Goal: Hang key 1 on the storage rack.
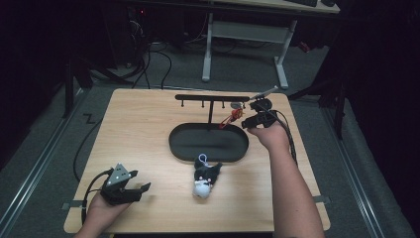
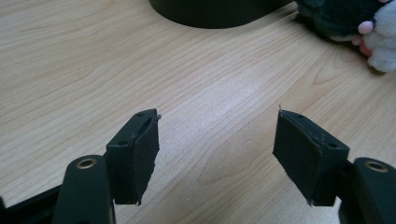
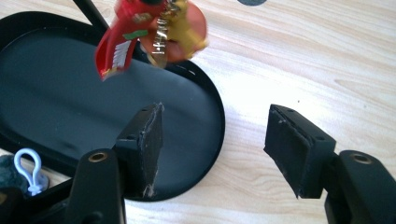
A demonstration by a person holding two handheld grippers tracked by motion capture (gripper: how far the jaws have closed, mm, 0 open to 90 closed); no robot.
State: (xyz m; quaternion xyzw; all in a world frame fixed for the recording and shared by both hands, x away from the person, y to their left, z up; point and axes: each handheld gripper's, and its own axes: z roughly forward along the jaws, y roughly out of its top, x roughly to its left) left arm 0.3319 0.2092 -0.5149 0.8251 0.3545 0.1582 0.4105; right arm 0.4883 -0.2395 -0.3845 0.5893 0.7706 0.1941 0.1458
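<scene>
A red and gold charm [image 1: 232, 118] [image 3: 149, 32] hangs at the right end of a black T-shaped hook rack [image 1: 213, 97], above the right rim of a black oval tray [image 1: 174, 145] [image 3: 56, 93]. My right gripper [image 1: 251, 122] [image 3: 215, 112] is open just to the right of the charm and below it, with nothing between its jaws. A black and white plush keychain [image 1: 204, 179] [image 2: 355, 23] lies on the table in front of the tray, and its pale clasp [image 3: 28, 170] is visible. Near the front left corner, my left gripper [image 1: 141, 191] [image 2: 217, 114] rests open and empty.
The wooden table [image 1: 143, 124] has bare room left of the tray and along its front right. The tray's edge [image 2: 210, 11] lies beyond the left jaws. A white-legged desk [image 1: 242, 29] and floor cables [image 1: 148, 64] sit behind the table.
</scene>
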